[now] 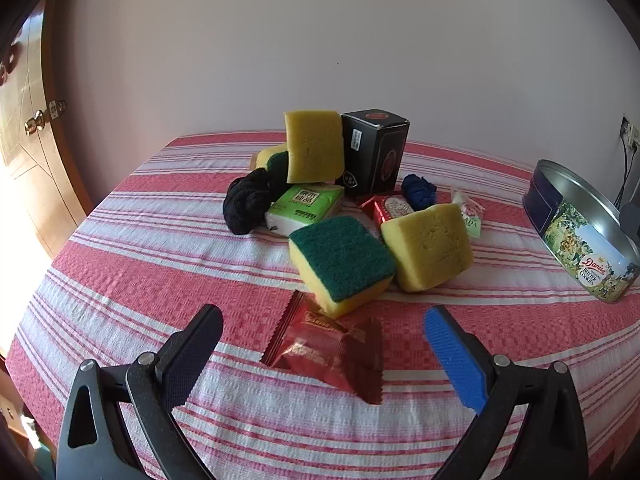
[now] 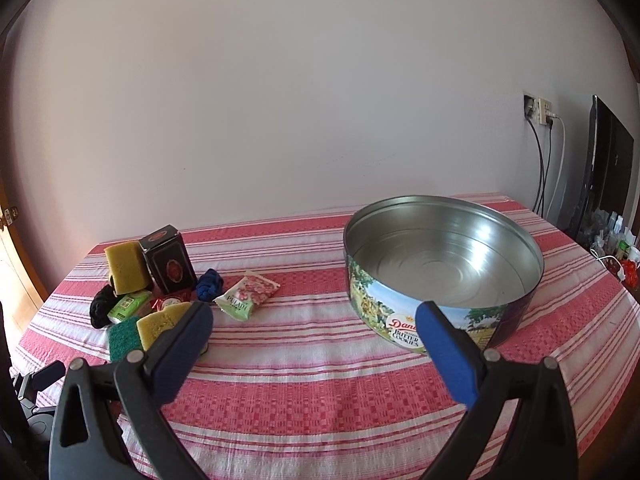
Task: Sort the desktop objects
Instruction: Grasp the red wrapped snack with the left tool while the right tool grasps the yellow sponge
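1. Far left, a wooden door (image 1: 24, 152) stands beside the table, which wears a red-and-white striped cloth (image 1: 140, 248).
2. The left gripper (image 1: 324, 334) hangs low over the cloth with its jaws spread wide and nothing between them; a red snack packet (image 1: 332, 350) lies flat on the cloth just ahead of the gap.
3. Behind the packet sits the pile: a black cloth bundle (image 1: 246, 204) at its left edge, a green tissue pack (image 1: 306, 208) touching it, and a green-topped sponge (image 1: 342, 264) tilted in front.
4. A second sponge (image 1: 314, 146) leans upright against a black box (image 1: 376, 152) at the back of the pile, with another sponge partly hidden behind it.
5. A yellow sponge (image 1: 428, 246) rests against the green-topped one, a red tin (image 1: 390, 208) and a blue cloth knot (image 1: 418, 192) just behind it.
6. A green-and-pink sachet (image 2: 248, 294) lies at the pile's right edge.
7. The right gripper (image 2: 314, 318) is also released and empty, hovering over bare cloth between the pile and the tin.
8. Well apart to the right stands the open cookie tin (image 2: 400, 316), upright, its inside bare metal.
9. Beyond it, cables hang from a wall socket (image 2: 538, 110).
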A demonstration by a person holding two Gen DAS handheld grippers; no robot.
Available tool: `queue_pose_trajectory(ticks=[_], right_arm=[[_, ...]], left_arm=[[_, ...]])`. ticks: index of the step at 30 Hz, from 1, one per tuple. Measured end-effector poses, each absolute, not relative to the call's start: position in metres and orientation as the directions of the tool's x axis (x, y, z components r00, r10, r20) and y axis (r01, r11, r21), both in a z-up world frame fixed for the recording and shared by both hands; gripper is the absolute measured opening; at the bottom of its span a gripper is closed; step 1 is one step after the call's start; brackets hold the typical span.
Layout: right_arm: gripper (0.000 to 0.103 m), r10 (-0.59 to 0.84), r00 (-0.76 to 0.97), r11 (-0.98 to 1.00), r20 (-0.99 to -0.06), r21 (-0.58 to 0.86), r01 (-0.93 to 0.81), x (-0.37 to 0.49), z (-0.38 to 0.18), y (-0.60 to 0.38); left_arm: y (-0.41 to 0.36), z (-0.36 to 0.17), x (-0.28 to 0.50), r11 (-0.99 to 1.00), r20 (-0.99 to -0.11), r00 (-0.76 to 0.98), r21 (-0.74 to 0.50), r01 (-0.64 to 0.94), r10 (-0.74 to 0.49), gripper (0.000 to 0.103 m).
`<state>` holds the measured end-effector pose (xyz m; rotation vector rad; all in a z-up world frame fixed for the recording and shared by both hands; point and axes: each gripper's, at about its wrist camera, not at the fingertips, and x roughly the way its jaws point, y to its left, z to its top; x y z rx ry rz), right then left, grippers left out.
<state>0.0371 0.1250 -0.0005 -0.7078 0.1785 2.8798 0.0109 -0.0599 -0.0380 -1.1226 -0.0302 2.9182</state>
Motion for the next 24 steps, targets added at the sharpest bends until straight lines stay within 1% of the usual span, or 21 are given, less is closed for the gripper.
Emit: queue_pose_trajectory(ticks=[3, 5, 6, 13, 17, 19, 20, 21, 22, 23, 24], right_arm=[[0.102, 0.117, -0.876, -0.981, -0.468, 0.081, -0.174, 0.036, -0.003, 0.122], [0.096, 0.102, -0.874, -0.983, -0.475, 0.085, -0.160, 0.035, -0.005, 0.119], [0.096, 0.092, -0.871, -0.985, -0.483, 0.086, -0.152, 0.033, -0.006, 0.117], [0.096, 0.043, -0.856, -0.988, -0.515, 0.107, -0.114, 0.030, -0.013, 0.115], [0.096, 0.008, -0.843, -0.989, -0.538, 0.120, -0.086, 0.023, -0.018, 0.113], [0.096, -0.023, -0.830, -0.990, -0.558, 0.126, -0.058, 0.018, -0.022, 0.109], [0.095, -0.041, -0.822, -0.991, -0.568, 0.130, -0.040, 0.015, -0.024, 0.107], [0.094, -0.066, -0.812, -0.990, -0.580, 0.139, -0.019, 0.011, -0.026, 0.105], [0.094, -0.093, -0.800, -0.988, -0.593, 0.153, 0.001, 0.006, -0.029, 0.103], [0.094, -0.123, -0.784, -0.985, -0.609, 0.169, 0.023, 0.001, -0.032, 0.101], [0.094, -0.160, -0.765, -0.981, -0.624, 0.188, 0.052, -0.005, -0.035, 0.098]], left_arm=[[-0.072, -0.046, 0.014, -0.999, -0.689, -0.725, -0.034, 0.011, 0.016, 0.102], [-0.078, -0.050, 0.010, -0.998, -0.705, -0.709, -0.060, 0.015, 0.032, 0.102], [-0.079, -0.052, 0.008, -0.997, -0.712, -0.701, -0.071, 0.017, 0.039, 0.102], [-0.083, -0.065, -0.011, -0.985, -0.760, -0.635, -0.172, -0.008, 0.138, 0.102], [-0.074, -0.068, -0.012, -0.995, -0.760, -0.644, -0.095, -0.012, 0.080, 0.101], [-0.075, -0.067, -0.011, -0.995, -0.757, -0.648, -0.095, -0.012, 0.080, 0.098], [-0.076, -0.066, -0.010, -0.995, -0.752, -0.654, -0.097, -0.011, 0.080, 0.090], [-0.078, -0.065, -0.009, -0.995, -0.747, -0.660, -0.095, -0.007, 0.076, 0.078], [-0.079, -0.064, -0.009, -0.996, -0.742, -0.667, -0.088, -0.002, 0.067, 0.069], [-0.082, -0.064, -0.008, -0.995, -0.737, -0.671, -0.100, -0.009, 0.080, 0.066], [-0.084, -0.063, -0.008, -0.994, -0.735, -0.672, -0.112, -0.016, 0.094, 0.066]])
